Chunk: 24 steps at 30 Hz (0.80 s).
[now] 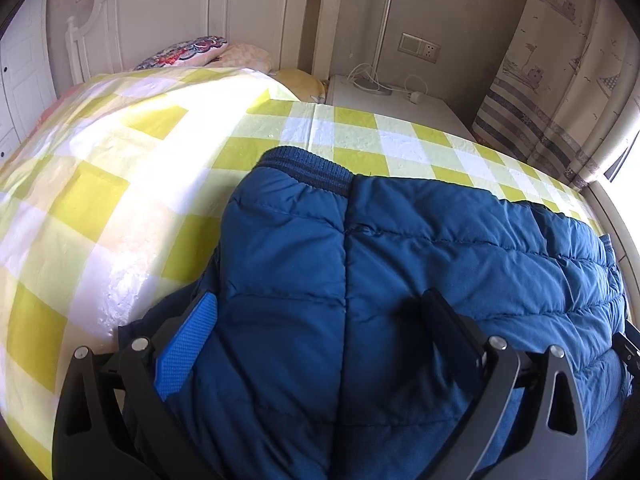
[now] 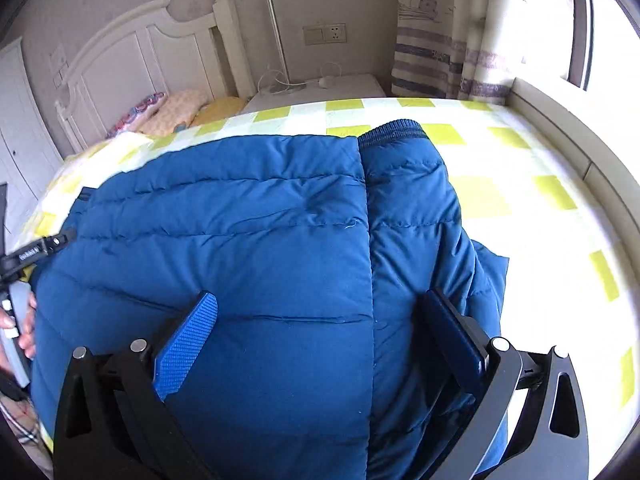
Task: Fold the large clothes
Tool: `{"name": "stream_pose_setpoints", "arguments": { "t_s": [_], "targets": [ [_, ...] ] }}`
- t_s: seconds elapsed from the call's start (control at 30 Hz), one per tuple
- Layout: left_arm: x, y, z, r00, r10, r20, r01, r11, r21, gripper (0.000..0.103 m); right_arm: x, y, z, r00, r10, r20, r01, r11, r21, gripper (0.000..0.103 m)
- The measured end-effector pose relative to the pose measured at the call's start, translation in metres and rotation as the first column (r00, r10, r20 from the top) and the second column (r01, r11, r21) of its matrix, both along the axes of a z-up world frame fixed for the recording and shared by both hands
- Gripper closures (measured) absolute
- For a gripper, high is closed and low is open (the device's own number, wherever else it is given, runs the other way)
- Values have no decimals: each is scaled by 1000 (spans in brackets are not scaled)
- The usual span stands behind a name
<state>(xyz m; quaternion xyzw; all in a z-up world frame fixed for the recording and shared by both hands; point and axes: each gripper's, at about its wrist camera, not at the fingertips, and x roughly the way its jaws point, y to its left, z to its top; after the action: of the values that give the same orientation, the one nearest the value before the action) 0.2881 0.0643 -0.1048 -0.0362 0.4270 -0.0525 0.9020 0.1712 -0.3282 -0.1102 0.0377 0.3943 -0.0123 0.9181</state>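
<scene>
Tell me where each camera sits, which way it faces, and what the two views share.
Left wrist: on the left gripper, low over the blue padded jacket, facing the headboard; only its open fingers show.
Right wrist: on the right gripper, facing the same way; its open fingers and the person's left hand show.
Shared: jacket, checked bedsheet, nightstand, curtain.

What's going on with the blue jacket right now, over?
Left gripper open, right gripper open, both wide over the blue jacket. Jacket on the checked bed, both sleeves folded in. Nothing in the way.
</scene>
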Motion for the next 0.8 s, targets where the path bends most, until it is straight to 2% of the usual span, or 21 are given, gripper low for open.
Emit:
{"name": "stream_pose_setpoints", "arguments": {
  "t_s": [0.07, 0.1, 0.17, 0.27, 0.33, 0.37, 0.4, 0.43, 0.47, 0.57, 0.63, 0.7, 0.8],
  "targets": [
    [-12, -3, 13, 998, 35, 51, -37, 998, 46, 3, 0, 9, 0, 1000, -6, 5, 7, 998, -64, 5],
    [-26, -8, 24, 994, 24, 108, -30, 998, 49, 3, 1, 12, -2, 1000, -8, 7, 8, 997, -74, 5],
    [-53, -25, 42, 979, -61, 192, 56, 998, 32, 3, 0, 11, -3, 1000, -7, 5, 7, 998, -62, 5],
    [-85, -69, 51, 942, -215, 257, 191, 975, 115, 3, 1, 11, -4, 1000, -7, 0, 7, 998, -55, 5],
    [-93, -102, 34, 923, -318, 216, 275, 939, 208, 2, 2, 10, -4, 1000, -7, 2, 7, 998, -56, 5],
    [-92, -122, 14, 921, -357, 154, 301, 906, 298, 2, 3, 9, -4, 1000, -7, 2, 7, 999, -53, 5],
    [-93, -131, 6, 918, -363, 159, 298, 896, 328, 2, 2, 9, -4, 1000, -4, 3, 4, 999, -46, 5],
    [-93, -130, 6, 920, -353, 172, 288, 904, 316, 2, 3, 9, -4, 1000, -3, 4, 3, 999, -46, 5],
    [-89, -126, 5, 924, -350, 151, 300, 912, 281, 2, 4, 9, -5, 1000, -3, 4, 4, 999, -45, 5],
    [-76, -111, 2, 933, -343, 105, 326, 933, 153, 2, 3, 10, -3, 1000, -5, -3, 5, 999, -51, 5],
    [-76, -109, 1, 934, -342, 102, 327, 935, 139, 2, -2, 14, 2, 1000, -22, 6, 23, 997, -76, 5],
    [-76, -109, -1, 934, -342, 103, 326, 934, 147, 2, -15, 27, 11, 998, -27, 55, 33, 992, -118, 5],
    [-76, -108, -2, 934, -341, 103, 325, 935, 144, 2, -38, 59, 23, 989, 87, 121, -73, 991, -114, 5]
  ]
}}
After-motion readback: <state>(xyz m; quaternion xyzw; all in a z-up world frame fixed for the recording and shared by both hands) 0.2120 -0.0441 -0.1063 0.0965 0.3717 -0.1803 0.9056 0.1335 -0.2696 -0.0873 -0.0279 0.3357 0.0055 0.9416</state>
